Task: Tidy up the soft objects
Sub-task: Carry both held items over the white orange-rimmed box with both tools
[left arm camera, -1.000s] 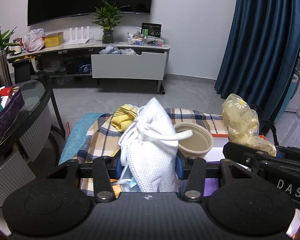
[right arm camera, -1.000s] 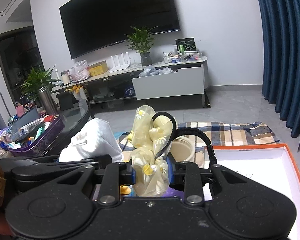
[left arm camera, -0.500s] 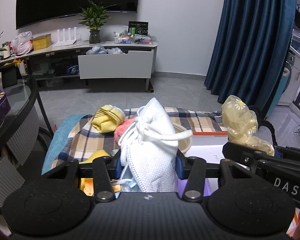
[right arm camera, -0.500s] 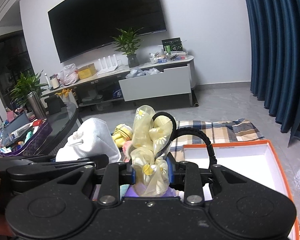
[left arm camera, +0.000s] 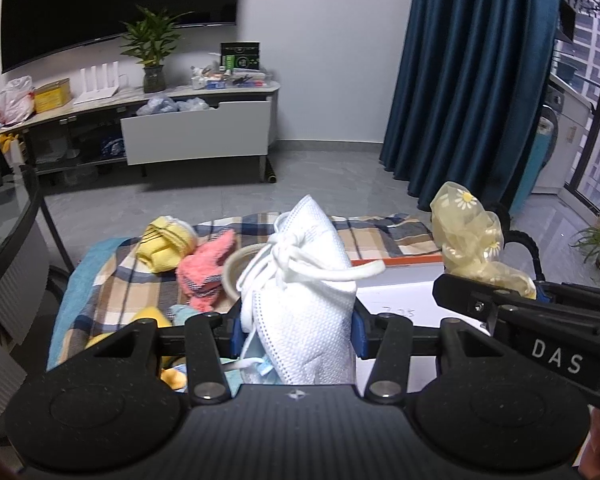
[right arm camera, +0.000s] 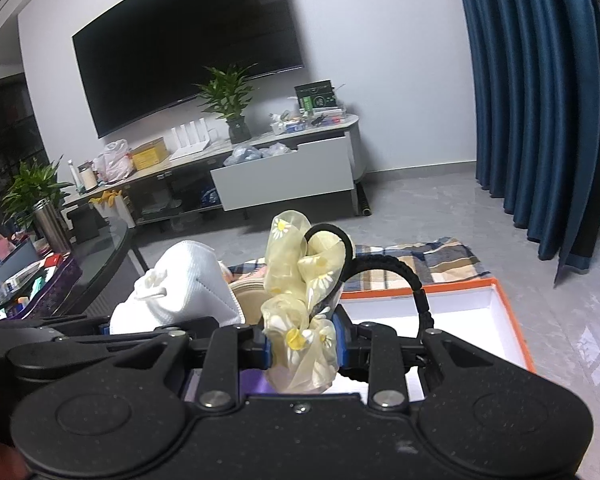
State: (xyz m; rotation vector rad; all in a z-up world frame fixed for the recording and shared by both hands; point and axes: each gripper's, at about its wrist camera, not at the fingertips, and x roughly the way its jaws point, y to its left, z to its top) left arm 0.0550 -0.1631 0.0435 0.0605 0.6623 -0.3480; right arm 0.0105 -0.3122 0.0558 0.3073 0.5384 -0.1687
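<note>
My left gripper (left arm camera: 296,330) is shut on a white face mask (left arm camera: 304,292) with knotted ear loops; a pale blue mask peeks out beneath it. My right gripper (right arm camera: 302,344) is shut on a yellow daisy-print fabric hair band (right arm camera: 300,280) with a black band (right arm camera: 404,280) curving off to its right. Both are held above a plaid cloth (left arm camera: 112,288). In the left wrist view the right gripper (left arm camera: 540,312) and its hair band (left arm camera: 468,240) show at the right. An orange-edged white box (right arm camera: 476,312) lies open below the right gripper.
On the plaid cloth lie a yellow rolled item (left arm camera: 164,244), a pink fuzzy cloth (left arm camera: 208,268), a beige round bowl (left arm camera: 236,272) and yellow pieces (left arm camera: 152,316). A dark round glass table (right arm camera: 100,256) stands left. A TV cabinet (left arm camera: 196,128) and blue curtains (left arm camera: 468,80) stand behind.
Both grippers have shifted rightward with their loads still held. The pink cloth and yellow roll have come into the left wrist view; the white box now lies closer under the right gripper.
</note>
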